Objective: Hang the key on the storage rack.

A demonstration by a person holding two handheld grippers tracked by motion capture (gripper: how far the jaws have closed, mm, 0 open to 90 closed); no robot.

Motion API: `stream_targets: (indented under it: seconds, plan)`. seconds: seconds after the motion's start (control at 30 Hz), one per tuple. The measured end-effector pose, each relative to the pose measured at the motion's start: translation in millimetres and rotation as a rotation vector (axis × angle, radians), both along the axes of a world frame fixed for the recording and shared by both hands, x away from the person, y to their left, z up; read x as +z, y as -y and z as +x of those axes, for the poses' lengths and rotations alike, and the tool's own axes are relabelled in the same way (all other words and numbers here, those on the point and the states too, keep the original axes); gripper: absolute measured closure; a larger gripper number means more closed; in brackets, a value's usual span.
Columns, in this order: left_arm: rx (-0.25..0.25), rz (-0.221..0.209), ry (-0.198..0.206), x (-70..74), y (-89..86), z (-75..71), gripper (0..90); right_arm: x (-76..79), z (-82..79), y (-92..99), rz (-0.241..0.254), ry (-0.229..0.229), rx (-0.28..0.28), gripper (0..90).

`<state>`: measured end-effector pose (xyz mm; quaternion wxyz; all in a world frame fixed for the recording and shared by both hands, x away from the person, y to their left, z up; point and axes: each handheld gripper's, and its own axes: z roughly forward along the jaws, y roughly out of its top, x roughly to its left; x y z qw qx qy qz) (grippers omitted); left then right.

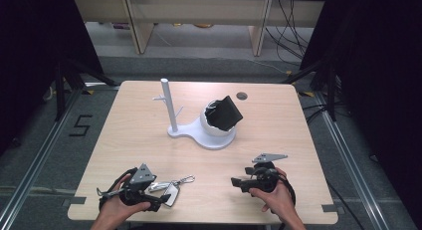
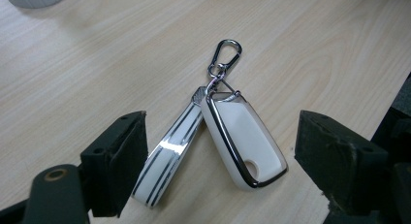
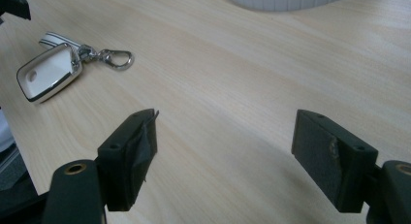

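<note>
A white key fob (image 2: 245,146) with chrome trim lies flat on the wooden table, joined to a white strap (image 2: 169,156) and a silver clip (image 2: 225,56). My left gripper (image 2: 220,132) is open, one jaw on each side of the fob and strap, with neither pad touching them. From above, the fob (image 1: 170,193) rests near the table's front left, just ahead of the left gripper (image 1: 158,196). My right gripper (image 1: 235,182) stands open low over bare wood at the front right, pointing left toward the fob (image 3: 48,76). Nothing lies between the right gripper's (image 3: 228,124) jaws.
A white stand (image 1: 199,135) with an upright pegged post (image 1: 169,105) sits mid-table. Its bowl (image 1: 214,125) holds a tilted black object (image 1: 226,112). A round cable hole (image 1: 242,95) is at the back. The table's front edge (image 1: 199,221) runs just below both hands.
</note>
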<state>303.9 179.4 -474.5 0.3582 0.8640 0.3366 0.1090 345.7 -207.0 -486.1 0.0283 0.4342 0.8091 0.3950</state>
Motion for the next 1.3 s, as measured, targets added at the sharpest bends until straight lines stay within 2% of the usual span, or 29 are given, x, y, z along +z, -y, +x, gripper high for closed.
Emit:
stream_targets:
  seconds: [0.03, 0.17, 0.4, 0.47, 0.67, 0.73, 0.77, 0.83, 0.87, 0.9, 0.97, 1.0, 1.07, 1.17, 1.23, 1.3]
  plan:
    - [0.004, -0.012, -0.004, -0.1, 1.6, 0.7, 19.0, -0.8, -0.8, 0.1, -0.001, 0.01, 0.004, 25.6]
    - [-0.011, -0.014, -0.011, 0.4, 6.3, 6.8, 20.4, -1.8, -3.3, 1.9, 0.001, 0.0, 0.011, 25.6]
    - [-0.057, 0.025, -0.03, 0.9, 19.4, 17.4, 24.5, -1.1, -3.1, 3.8, 0.013, 0.0, 0.01, 25.6]
    - [-0.09, 0.042, -0.049, 4.0, 28.1, 24.7, 26.6, -1.0, -3.7, 3.7, 0.012, 0.001, 0.013, 25.9]
    - [-0.151, 0.159, -0.096, 9.0, 44.5, 44.3, 34.3, -0.2, -2.5, 4.3, 0.011, 0.0, 0.011, 26.2]
    - [-0.156, 0.17, -0.101, 8.8, 47.7, 46.4, 37.5, -0.8, -1.7, 3.2, 0.021, -0.001, 0.023, 26.2]
    - [-0.173, 0.207, -0.115, 7.6, 55.0, 49.3, 39.2, -0.9, -1.6, 2.9, 0.021, -0.001, 0.024, 26.2]
    - [-0.188, 0.249, -0.13, 5.9, 61.5, 52.2, 41.7, -0.8, -1.8, 2.5, 0.011, -0.002, 0.023, 26.3]
    - [-0.188, 0.249, -0.13, 5.9, 61.5, 52.2, 42.5, -0.8, -1.8, 2.5, 0.011, -0.002, 0.023, 26.3]
    - [-0.199, 0.278, -0.142, 5.3, 64.7, 54.4, 42.5, -1.4, -1.5, 2.0, 0.019, -0.001, 0.029, 26.3]
    - [-0.209, 0.305, -0.144, 4.5, 69.0, 57.9, 45.4, -0.7, -1.7, 2.1, 0.013, -0.001, 0.026, 26.4]
    - [-0.207, 0.308, -0.157, 3.8, 71.7, 58.4, 48.0, -1.1, -1.7, 1.1, 0.024, -0.002, 0.03, 26.6]
    - [-0.241, 0.353, -0.162, 1.1, 77.8, 63.4, 49.7, -1.1, -2.0, 0.9, 0.018, -0.001, 0.025, 26.6]
    - [-0.241, 0.371, -0.171, -2.3, 81.4, 65.1, 53.7, -1.2, -1.6, 1.1, 0.028, -0.005, 0.035, 26.6]
    - [-0.253, 0.406, -0.186, -3.1, 84.6, 69.7, 57.1, -1.4, -1.4, 0.9, 0.032, -0.003, 0.041, 26.7]
    - [-0.265, 0.419, -0.197, -3.5, 86.8, 71.8, 60.7, -1.9, -1.1, 0.7, 0.033, -0.004, 0.043, 26.7]
